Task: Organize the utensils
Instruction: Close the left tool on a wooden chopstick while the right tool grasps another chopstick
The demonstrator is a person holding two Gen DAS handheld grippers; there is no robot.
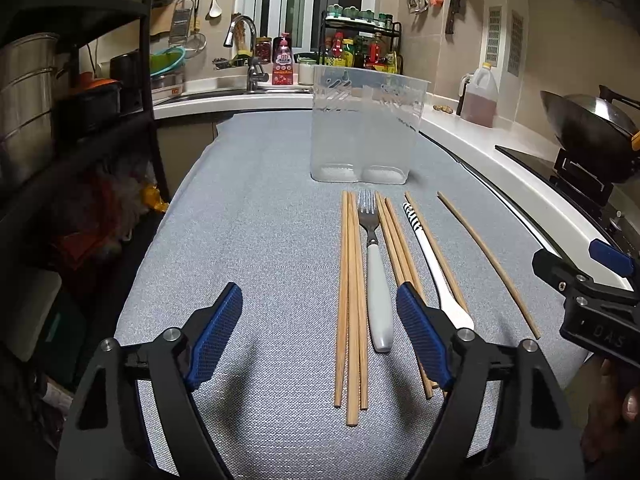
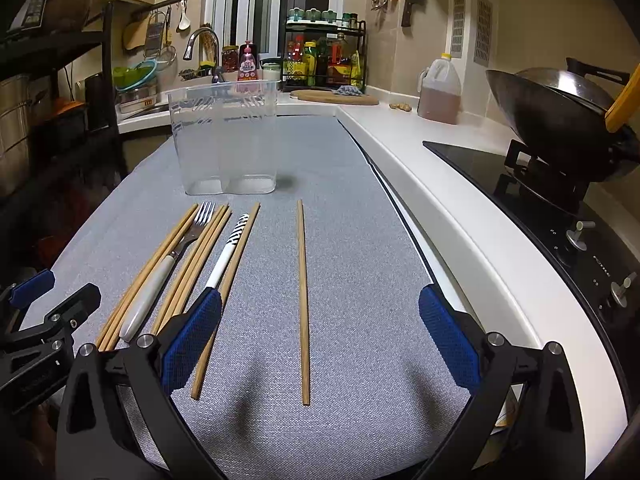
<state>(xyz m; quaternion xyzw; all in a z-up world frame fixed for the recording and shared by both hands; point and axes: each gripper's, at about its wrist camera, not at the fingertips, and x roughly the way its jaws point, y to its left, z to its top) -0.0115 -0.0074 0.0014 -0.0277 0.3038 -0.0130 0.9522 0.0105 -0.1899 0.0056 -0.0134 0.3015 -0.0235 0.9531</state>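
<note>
Several wooden chopsticks (image 1: 352,300), a fork with a white handle (image 1: 376,280) and a white utensil with a striped end (image 1: 432,264) lie side by side on the grey mat (image 1: 260,220). One chopstick (image 2: 303,300) lies apart to the right. A clear plastic two-compartment holder (image 1: 364,128) stands empty behind them; it also shows in the right wrist view (image 2: 226,140). My left gripper (image 1: 320,336) is open and empty, near the handle ends of the chopstick bundle. My right gripper (image 2: 320,344) is open and empty, astride the lone chopstick's near end.
A white counter (image 2: 460,208) runs along the right with a black hob (image 2: 480,164), a wok (image 2: 552,108) and an oil jug (image 2: 440,88). A sink with faucet (image 1: 244,48) and a spice rack (image 1: 360,48) stand at the back. A dark shelf unit (image 1: 80,100) stands at left.
</note>
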